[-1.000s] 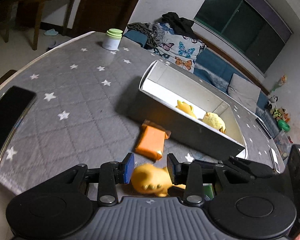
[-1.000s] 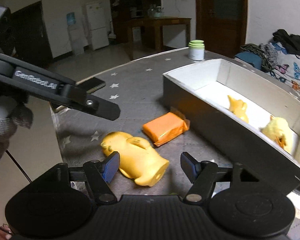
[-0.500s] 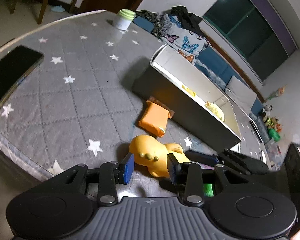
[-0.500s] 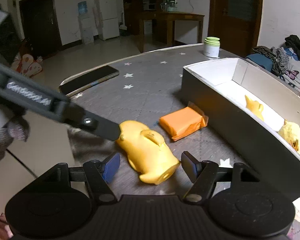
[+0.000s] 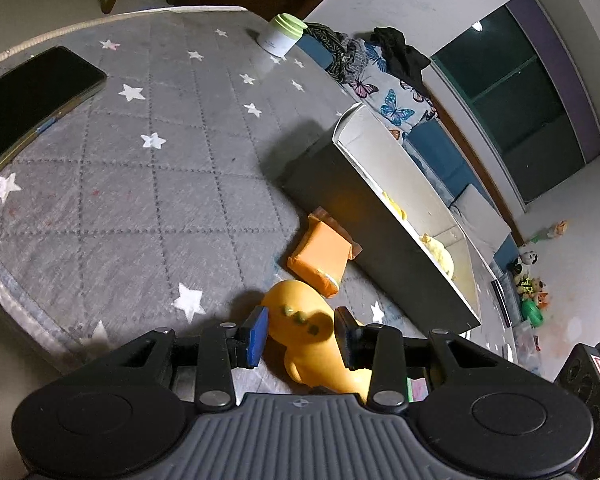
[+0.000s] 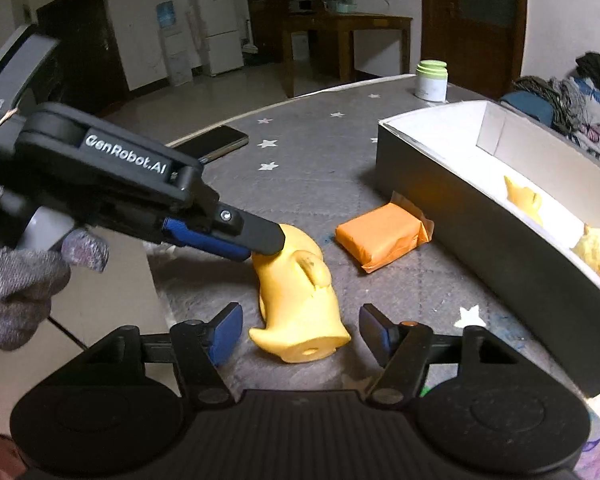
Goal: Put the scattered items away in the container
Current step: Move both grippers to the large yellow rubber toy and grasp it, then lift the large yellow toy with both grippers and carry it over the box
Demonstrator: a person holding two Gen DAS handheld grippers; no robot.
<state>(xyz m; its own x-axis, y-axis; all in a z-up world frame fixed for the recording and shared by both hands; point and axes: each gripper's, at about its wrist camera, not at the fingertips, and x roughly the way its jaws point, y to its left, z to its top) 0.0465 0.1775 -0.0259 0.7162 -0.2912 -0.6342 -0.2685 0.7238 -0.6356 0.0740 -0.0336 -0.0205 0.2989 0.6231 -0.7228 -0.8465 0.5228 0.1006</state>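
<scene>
A yellow rubber toy (image 6: 296, 292) is lying on its side on the grey, star-patterned table (image 5: 140, 200), near the front edge and well short of the box (image 6: 440, 184), and it is being approached from two ends at once. Its head end is being straddled by the left hand-held gripper (image 5: 300, 334), which is being held by a gloved hand (image 6: 16, 280). The blue pads are standing just beside the toy's sides at a narrow setting and no squeeze can be made out. Its flat base is being framed by the right hand-held gripper (image 6: 300, 332), whose jaws have just been closing. The base is sitting between them with clear gaps on both sides, so nothing is being gripped there yet. This doubled approach is probably being used because the toy is rounded and smooth and is likely to roll or slip under a single pinch. The box is being kept just to the right so that only a short carry over its wall is being asked for. Two small yellow toys (image 6: 522, 200) are already lying inside it. An orange packet (image 6: 380, 236) is being left for later, close against the box wall. A phone (image 5: 32, 96) and a green-lidded jar (image 5: 282, 38) are sitting well apart.
</scene>
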